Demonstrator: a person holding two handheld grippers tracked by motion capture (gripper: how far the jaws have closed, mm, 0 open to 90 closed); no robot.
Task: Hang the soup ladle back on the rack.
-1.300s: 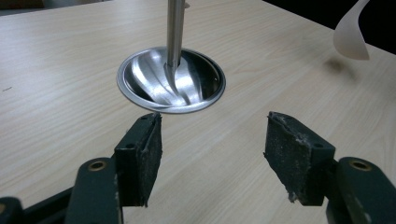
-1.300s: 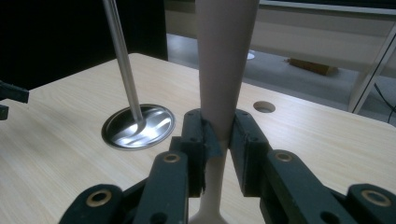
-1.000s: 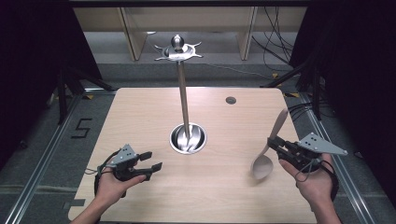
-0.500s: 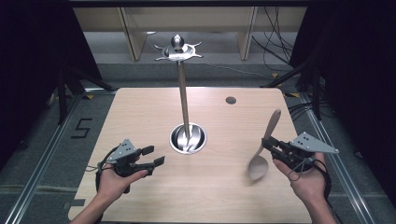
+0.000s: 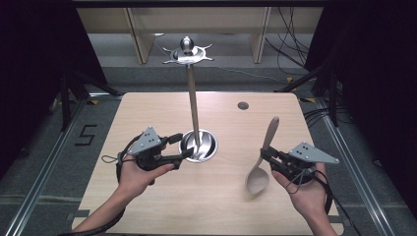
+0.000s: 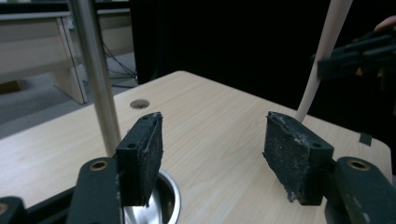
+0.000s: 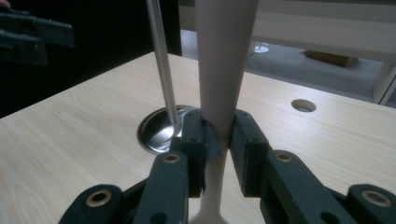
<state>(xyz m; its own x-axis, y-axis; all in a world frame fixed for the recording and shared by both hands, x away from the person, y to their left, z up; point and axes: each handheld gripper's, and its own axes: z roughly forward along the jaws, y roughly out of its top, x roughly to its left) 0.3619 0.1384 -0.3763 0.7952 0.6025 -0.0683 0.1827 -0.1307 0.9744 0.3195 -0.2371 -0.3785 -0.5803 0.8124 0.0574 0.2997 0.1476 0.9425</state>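
Observation:
A steel stand rises from a round base in the middle of the table, its thin pole topped by a ring of hooks. My left gripper is open and holds nothing, its jaws just left of the base; its own view shows the wide gap of the left gripper beside the pole. My right gripper is shut on the handle of a pale beige spoon, bowl low and handle pointing up and away. In the right gripper view the pads of the right gripper clamp the spoon.
The light wooden table has a small round hole at its far right. Dark floor, cables and shelving lie beyond its far edge. The left gripper shows dark at the upper left of the right gripper view.
My left gripper has lifted and moved right, up to the stand's base. My right gripper has carried the spoon a little left, still shut on it.

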